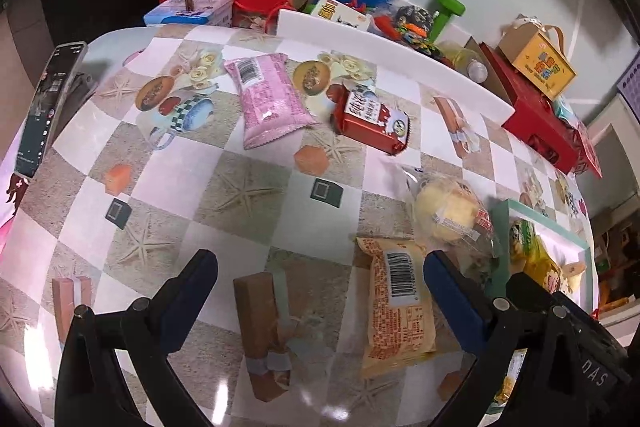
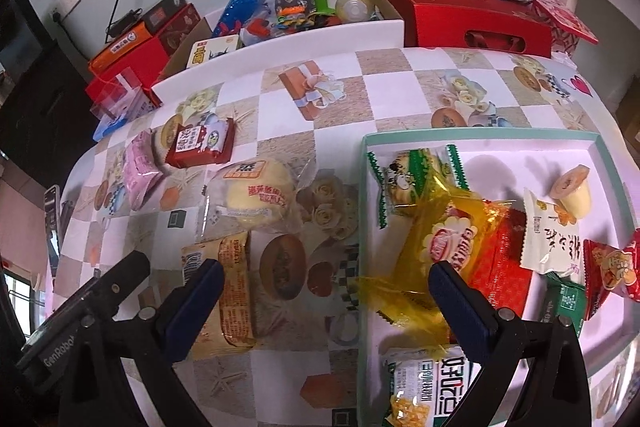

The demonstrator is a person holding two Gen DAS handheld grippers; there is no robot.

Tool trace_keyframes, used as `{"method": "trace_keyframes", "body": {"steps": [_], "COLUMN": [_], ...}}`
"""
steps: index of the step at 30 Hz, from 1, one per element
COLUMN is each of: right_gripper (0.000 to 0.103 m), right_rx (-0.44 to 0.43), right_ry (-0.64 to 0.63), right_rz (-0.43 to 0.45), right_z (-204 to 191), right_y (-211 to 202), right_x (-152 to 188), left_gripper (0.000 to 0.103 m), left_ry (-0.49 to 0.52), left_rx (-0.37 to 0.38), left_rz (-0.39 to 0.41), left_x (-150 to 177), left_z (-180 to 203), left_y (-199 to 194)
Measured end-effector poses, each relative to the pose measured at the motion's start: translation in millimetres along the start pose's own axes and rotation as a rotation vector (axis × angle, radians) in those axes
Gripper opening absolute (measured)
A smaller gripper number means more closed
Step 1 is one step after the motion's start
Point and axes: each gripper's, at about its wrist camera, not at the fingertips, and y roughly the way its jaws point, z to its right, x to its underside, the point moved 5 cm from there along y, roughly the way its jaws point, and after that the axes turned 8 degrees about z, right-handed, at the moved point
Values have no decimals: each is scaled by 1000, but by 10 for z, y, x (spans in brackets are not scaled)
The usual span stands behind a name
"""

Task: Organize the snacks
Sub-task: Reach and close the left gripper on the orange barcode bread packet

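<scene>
We judge the job partly done: several snacks already lie in the tray [image 2: 600,147], while the pink packet [image 1: 268,99], red packet [image 1: 372,119], bun [image 2: 256,199] and orange packet [image 1: 400,307] wait on the desk [image 1: 248,187]. Our left hand-held gripper [image 1: 320,275] and right hand-held gripper [image 2: 326,283] both gape wide, holding nothing.

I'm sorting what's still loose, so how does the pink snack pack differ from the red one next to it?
The pink pack is a soft pillow bag, barcode side up; the red pack shows its printed front with white lettering and a cartoon badge. The pink pack looks longer, the red pack shorter and flatter. Both lie flat on the tablecloth, outside the teal-rimmed tray, neither held.
</scene>
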Motion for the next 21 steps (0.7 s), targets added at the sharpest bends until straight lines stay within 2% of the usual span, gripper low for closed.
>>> {"method": "trace_keyframes", "body": {"steps": [8,12,16,17,18,20,21], "right_gripper": [103,103,103,103,103,103,103], "right_rx": [23,27,28,29,29,29,30], "right_ry": [55,71,64,61,58,55,54], "right_rz": [-6,-11,-14,-13,-13,-12,-11], "right_z": [175,226,220,216,210,199,198], "right_y": [7,23,29,31,29,28,27], "right_x": [-14,-10,-7,-5,-6,-6,-6], "left_gripper": [102,93,92,86,74,66,66], "left_ry": [33,56,105,116,120,129,138], "left_rx": [44,87,104,112,118,117,115], "left_rz": [-51,-93,-120,-131,-139,-157,-163], "left_x": [115,205,310,342,358,395,413], "left_z": [158,282,430,470,492,517,527], "left_y": [106,183,239,257,270,297,312]}}
